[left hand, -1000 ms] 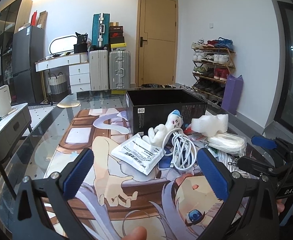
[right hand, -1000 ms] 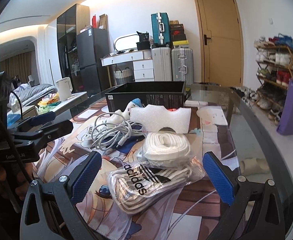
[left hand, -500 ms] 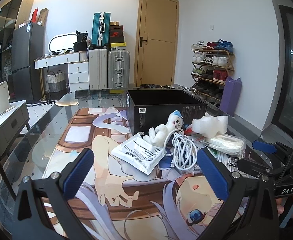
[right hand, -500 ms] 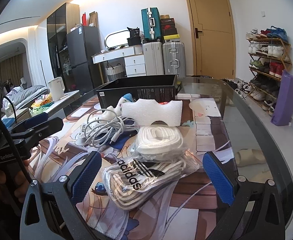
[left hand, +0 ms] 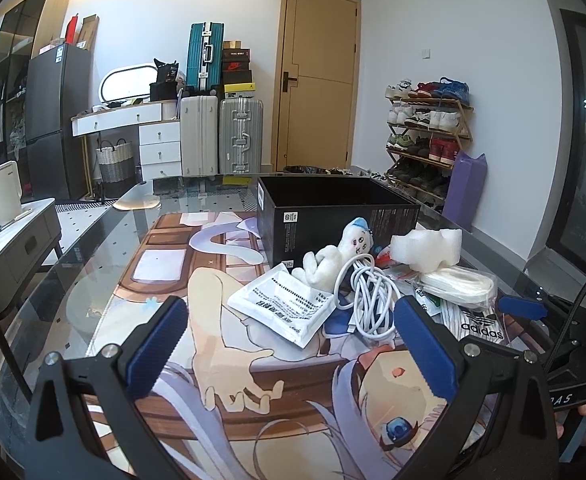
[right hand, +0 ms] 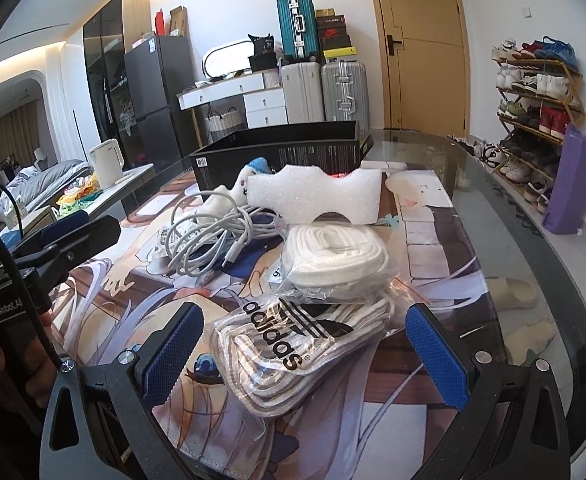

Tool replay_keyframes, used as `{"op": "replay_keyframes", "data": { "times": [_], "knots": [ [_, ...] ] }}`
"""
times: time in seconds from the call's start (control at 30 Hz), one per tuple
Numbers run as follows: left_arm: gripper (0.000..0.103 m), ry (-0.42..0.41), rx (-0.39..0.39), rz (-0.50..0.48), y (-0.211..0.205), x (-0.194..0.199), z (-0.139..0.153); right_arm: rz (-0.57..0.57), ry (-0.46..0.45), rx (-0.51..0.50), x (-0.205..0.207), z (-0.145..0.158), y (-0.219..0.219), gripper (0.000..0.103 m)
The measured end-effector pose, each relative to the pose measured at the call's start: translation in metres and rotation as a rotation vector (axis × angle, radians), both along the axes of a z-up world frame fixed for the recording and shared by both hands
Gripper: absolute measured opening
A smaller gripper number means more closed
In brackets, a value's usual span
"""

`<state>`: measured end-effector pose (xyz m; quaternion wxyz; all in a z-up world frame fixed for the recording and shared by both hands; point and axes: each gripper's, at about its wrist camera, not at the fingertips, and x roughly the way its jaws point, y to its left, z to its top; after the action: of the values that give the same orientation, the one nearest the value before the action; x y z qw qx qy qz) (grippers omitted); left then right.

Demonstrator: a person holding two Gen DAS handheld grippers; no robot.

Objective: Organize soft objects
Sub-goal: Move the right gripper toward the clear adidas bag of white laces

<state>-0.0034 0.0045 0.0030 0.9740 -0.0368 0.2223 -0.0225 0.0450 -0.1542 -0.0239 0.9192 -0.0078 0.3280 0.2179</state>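
Note:
A pile of soft things lies on the printed mat before an open black box (left hand: 333, 216) (right hand: 281, 152). It holds a white plush doll (left hand: 337, 254), a coiled white cable (left hand: 367, 300) (right hand: 209, 236), a white foil packet (left hand: 281, 304), a white foam block (left hand: 429, 248) (right hand: 313, 196), a bagged white strap roll (right hand: 337, 256) and a bagged Adidas pack (right hand: 297, 344). My left gripper (left hand: 289, 350) is open and empty, short of the packet. My right gripper (right hand: 303, 354) is open, its blue pads either side of the Adidas pack, above it.
The glass table's curved edge (right hand: 533, 240) runs along the right, with a shoe rack (right hand: 533, 92) and purple bag (right hand: 571, 184) beyond. Suitcases (left hand: 221, 136) and a door (left hand: 317, 80) stand behind. A side table with a kettle (left hand: 5, 196) is on the left.
My right gripper has moved forward and lower over the Adidas pack, which now lies between its pads. My left gripper has barely moved.

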Motion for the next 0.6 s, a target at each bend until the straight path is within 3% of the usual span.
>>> {"op": "replay_keyframes", "data": {
  "times": [0.33,0.6],
  "knots": [
    [0.103,0.004,-0.002,0.002,0.002,0.0,-0.001,-0.038,0.013,-0.036,0.001,-0.001,0.007,0.102],
    [0.103,0.008,-0.01,0.007,0.005,0.003,-0.001,-0.059,0.065,0.006,-0.005,-0.002,-0.003,0.102]
  ]
}}
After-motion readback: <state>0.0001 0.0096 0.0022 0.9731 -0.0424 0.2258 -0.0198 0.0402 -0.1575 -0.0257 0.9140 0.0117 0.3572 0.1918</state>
